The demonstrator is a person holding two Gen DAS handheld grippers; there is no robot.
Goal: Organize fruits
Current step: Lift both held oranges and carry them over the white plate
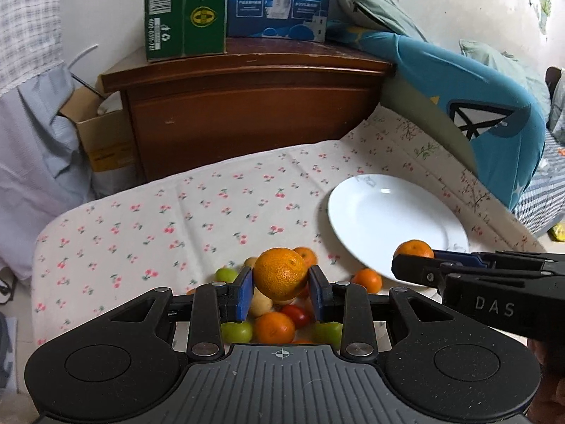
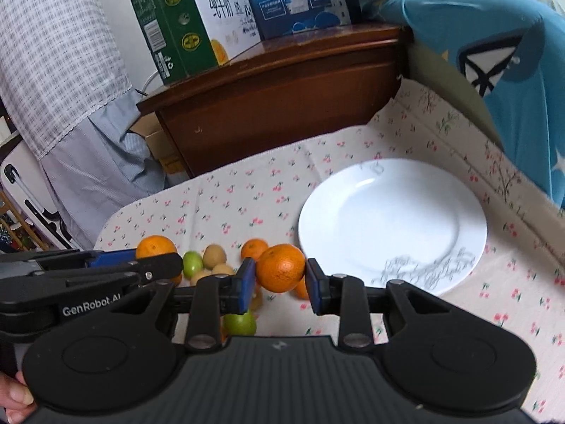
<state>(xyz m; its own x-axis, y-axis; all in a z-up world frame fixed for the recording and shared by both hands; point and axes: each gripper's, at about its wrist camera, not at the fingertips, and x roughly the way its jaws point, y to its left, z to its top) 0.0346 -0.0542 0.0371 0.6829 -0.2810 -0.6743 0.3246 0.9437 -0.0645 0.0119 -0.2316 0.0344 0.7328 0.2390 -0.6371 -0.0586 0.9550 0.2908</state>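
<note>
Holding an orange (image 1: 280, 274) in the left tongs (image 1: 280, 291) and another orange (image 2: 281, 268) in the right tongs (image 2: 280, 284), we carry both level over the plate (image 2: 459, 212) before releasing.

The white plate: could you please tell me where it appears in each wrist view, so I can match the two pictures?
Left wrist view: the white plate lies right of centre on the cherry-print cloth, its near edge behind the right gripper.
Right wrist view: the plate lies right of centre, just beyond the right gripper.
Shared landmark: the green carton on the wooden cabinet, upper left in both.
</note>
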